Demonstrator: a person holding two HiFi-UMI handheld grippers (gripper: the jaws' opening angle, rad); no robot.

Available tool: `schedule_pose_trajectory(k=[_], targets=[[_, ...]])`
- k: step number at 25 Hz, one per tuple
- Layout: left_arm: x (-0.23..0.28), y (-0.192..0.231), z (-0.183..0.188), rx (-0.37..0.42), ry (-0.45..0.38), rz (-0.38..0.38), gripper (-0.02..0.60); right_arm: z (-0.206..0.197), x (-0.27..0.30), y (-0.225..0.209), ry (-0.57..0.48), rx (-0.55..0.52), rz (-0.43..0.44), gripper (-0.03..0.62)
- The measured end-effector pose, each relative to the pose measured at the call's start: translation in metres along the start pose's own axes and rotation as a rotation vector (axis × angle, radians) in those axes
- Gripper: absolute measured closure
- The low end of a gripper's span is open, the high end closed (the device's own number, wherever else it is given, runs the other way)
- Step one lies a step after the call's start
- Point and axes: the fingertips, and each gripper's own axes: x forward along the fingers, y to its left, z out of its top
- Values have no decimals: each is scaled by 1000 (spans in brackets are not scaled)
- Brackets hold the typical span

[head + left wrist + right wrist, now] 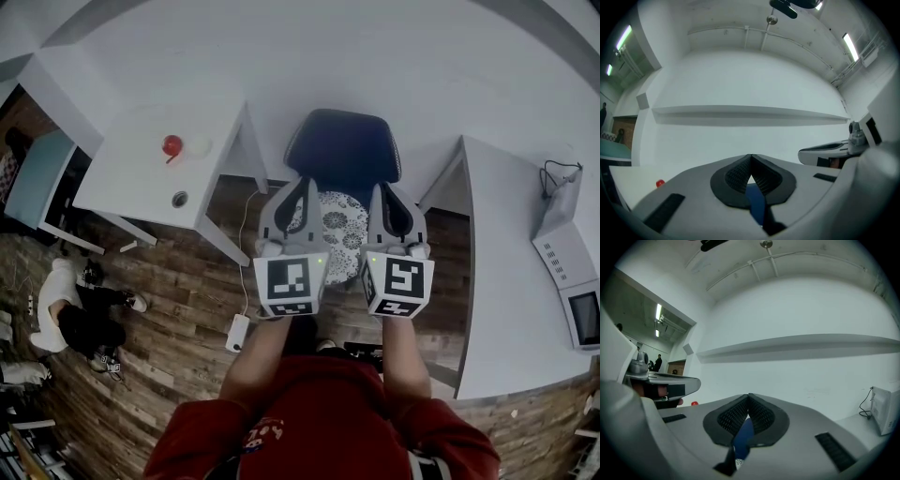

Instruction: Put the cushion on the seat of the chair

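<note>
The chair's dark blue backrest [342, 150] stands against the white wall. A round floral cushion [336, 225] lies on the seat below it. My left gripper [302, 183] is over the cushion's left edge and my right gripper [382, 190] over its right edge. In the left gripper view the left gripper [750, 157] is shut, pads meeting at the tips, with blue chair [756, 199] showing through the gap behind them. The right gripper [749, 396] is shut the same way, with blue chair [743, 437] and a sliver of cushion [738, 464] below. Nothing shows between either pair of pads.
A white desk [141, 187] with a red object [172, 144] stands left of the chair. Another white desk [511, 309] at the right carries a grey device [567, 272] and a bag [561, 187]. A person [80, 314] sits on the wooden floor at left.
</note>
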Motion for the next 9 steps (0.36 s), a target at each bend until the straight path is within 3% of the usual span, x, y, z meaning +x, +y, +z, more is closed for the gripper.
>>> schedule_pose_trajectory(k=[9], targets=[[-3,-10,-14,12,-3,-6,554,-12,-8,-3,-3,-22,0,566]])
